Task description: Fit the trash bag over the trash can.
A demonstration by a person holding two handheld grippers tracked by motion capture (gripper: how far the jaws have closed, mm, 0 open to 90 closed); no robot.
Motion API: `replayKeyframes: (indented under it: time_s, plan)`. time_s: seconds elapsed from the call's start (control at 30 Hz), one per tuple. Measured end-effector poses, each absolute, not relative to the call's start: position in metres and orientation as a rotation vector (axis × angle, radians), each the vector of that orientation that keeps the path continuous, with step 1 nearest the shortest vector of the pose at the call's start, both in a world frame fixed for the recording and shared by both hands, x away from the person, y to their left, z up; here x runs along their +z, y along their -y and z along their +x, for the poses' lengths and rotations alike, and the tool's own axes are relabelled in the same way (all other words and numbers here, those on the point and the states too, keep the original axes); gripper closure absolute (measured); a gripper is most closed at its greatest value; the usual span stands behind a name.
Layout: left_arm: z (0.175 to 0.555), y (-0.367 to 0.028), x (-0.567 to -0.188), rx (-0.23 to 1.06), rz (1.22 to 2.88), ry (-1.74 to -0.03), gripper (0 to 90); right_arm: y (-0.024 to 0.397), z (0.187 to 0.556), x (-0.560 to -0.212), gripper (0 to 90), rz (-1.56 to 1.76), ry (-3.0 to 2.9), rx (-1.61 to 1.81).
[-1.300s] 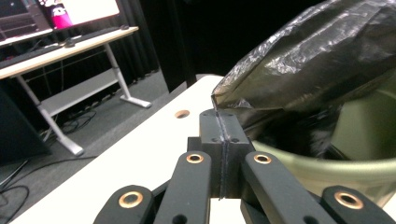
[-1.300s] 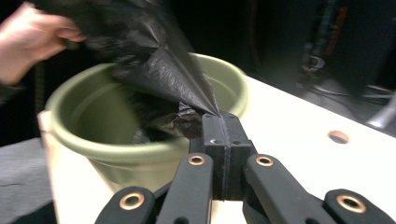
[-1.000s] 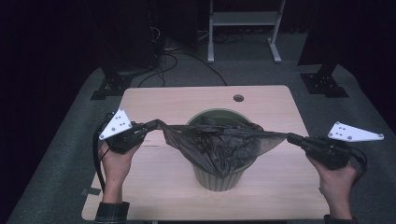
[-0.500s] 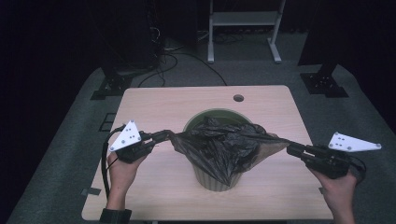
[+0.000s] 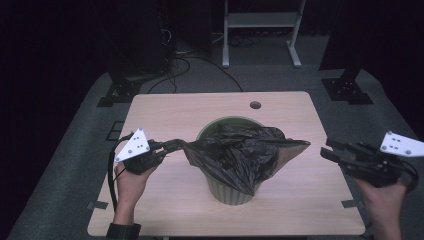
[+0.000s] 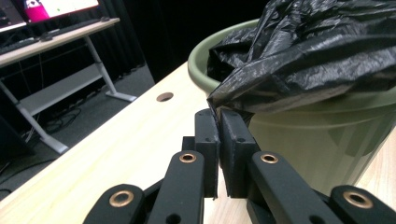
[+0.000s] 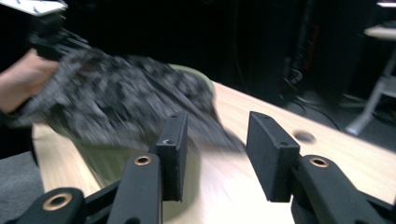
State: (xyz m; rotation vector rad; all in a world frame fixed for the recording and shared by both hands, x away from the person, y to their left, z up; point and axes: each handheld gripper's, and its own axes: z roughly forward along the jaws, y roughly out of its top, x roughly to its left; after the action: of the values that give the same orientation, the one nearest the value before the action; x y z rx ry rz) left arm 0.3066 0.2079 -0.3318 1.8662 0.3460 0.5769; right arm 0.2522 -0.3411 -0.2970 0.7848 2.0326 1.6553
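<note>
A black plastic bag (image 5: 240, 152) lies crumpled over the mouth of a green ribbed bin (image 5: 227, 190) in the middle of the wooden table (image 5: 200, 110). My left gripper (image 5: 175, 146) is shut on the bag's left corner and holds it stretched out from the rim. The left gripper view shows the pads (image 6: 233, 140) pinching that corner of the bag (image 6: 303, 46) beside the bin (image 6: 303, 135). Right of the bin, my right gripper (image 5: 326, 149) has just been opening. Its jaws stand apart with nothing between them (image 7: 217, 154), and the bag (image 7: 116, 98) is blurred beyond.
The table has a small round hole (image 5: 255, 105) near its far edge. Behind the table, a white stand (image 5: 260, 40) and cables (image 5: 190, 65) sit on the dark floor. Bare wood lies in front of the bin and on both sides of it.
The right gripper has opened, let go of the bag's right edge and drawn back to the right. The bag's right side has slackened toward the bin. The left gripper keeps its hold.
</note>
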Motion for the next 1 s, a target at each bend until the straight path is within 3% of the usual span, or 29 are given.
replayKeyframes:
  time_s: [0.37, 0.57, 0.63, 0.7, 0.73, 0.77, 0.8, 1.0]
  plan:
    - [0.303, -0.201, -0.322, 0.568, 1.831, -0.287, 87.2, 0.255, 0.309, -0.274, 53.1, 0.608, -2.192, 1.724]
    - [0.304, -0.200, -0.321, 0.566, 1.828, -0.279, 87.2, 0.225, 0.350, -0.280, 51.0, 0.572, -2.335, 1.717]
    - [0.305, -0.200, -0.320, 0.566, 1.825, -0.278, 87.4, 0.219, 0.356, -0.285, 55.5, 0.543, -2.378, 1.737]
    - [0.306, -0.201, -0.320, 0.565, 1.822, -0.276, 87.5, 0.214, 0.361, -0.290, 67.7, 0.540, -2.418, 1.710]
    - [0.306, -0.201, -0.320, 0.565, 1.822, -0.276, 87.6, 0.214, 0.361, -0.290, 67.7, 0.540, -2.418, 1.710]
    - [0.307, -0.200, -0.320, 0.566, 1.823, -0.274, 87.9, 0.211, 0.366, -0.294, 85.3, 0.535, -2.447, 1.693]
    - [0.308, -0.200, -0.321, 0.567, 1.827, -0.279, 88.0, 0.210, 0.367, -0.295, 89.1, 0.534, -2.449, 1.683]
    - [0.326, -0.200, -0.325, 0.587, 1.826, -0.306, 89.2, 0.214, 0.384, -0.293, 90.0, 0.608, -2.410, 1.645]
